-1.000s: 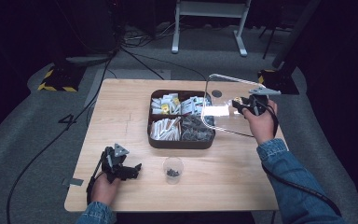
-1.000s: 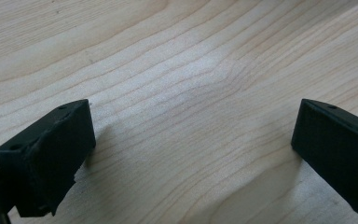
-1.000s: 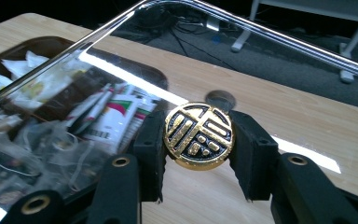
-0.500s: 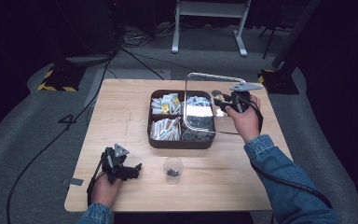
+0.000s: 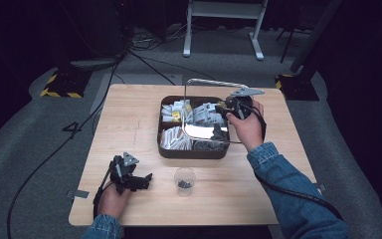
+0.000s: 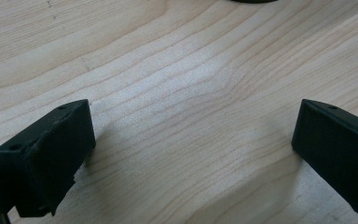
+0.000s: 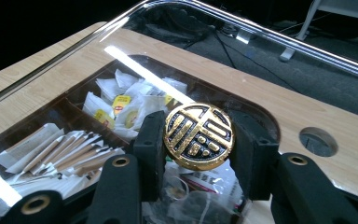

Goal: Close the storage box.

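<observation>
My right gripper [image 7: 198,140] clamps the gold knob [image 7: 198,136] of a clear lid [image 5: 206,112] over the sachet box [image 5: 194,151]; my left gripper [image 6: 191,154], jaws apart, rests on the tabletop [image 5: 129,124].

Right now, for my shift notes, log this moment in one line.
right tongs: shut on lid knob | lid: above box | left tongs: open on table

A clear cup [image 5: 184,179] stands on the wooden table [image 5: 129,124] — dark bits inside.
</observation>
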The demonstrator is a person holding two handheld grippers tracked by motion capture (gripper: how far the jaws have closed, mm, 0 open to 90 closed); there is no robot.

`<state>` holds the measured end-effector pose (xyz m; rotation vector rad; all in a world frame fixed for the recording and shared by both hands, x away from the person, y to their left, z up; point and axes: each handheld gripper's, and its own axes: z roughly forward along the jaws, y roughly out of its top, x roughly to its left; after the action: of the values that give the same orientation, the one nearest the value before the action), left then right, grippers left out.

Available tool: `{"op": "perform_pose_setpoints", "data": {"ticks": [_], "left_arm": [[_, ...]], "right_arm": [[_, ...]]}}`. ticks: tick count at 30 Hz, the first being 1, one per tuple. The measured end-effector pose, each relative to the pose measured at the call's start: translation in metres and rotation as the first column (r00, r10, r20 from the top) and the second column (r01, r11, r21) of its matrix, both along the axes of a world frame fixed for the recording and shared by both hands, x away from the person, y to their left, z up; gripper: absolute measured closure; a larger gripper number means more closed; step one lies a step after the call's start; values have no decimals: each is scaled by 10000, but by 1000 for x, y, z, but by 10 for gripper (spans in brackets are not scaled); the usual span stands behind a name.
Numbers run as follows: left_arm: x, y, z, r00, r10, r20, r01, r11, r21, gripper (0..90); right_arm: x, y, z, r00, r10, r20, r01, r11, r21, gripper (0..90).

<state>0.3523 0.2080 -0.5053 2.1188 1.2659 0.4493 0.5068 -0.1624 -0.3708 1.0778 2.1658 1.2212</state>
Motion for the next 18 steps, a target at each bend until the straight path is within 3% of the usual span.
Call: {"op": "perform_pose_setpoints", "data": {"ticks": [18], "left_arm": [[2, 0, 0, 10000, 67, -4, -67, 10000, -19, 0]], "right_arm": [[5, 38, -15, 9995, 173, -276, -175, 9998, -70, 586]]}}
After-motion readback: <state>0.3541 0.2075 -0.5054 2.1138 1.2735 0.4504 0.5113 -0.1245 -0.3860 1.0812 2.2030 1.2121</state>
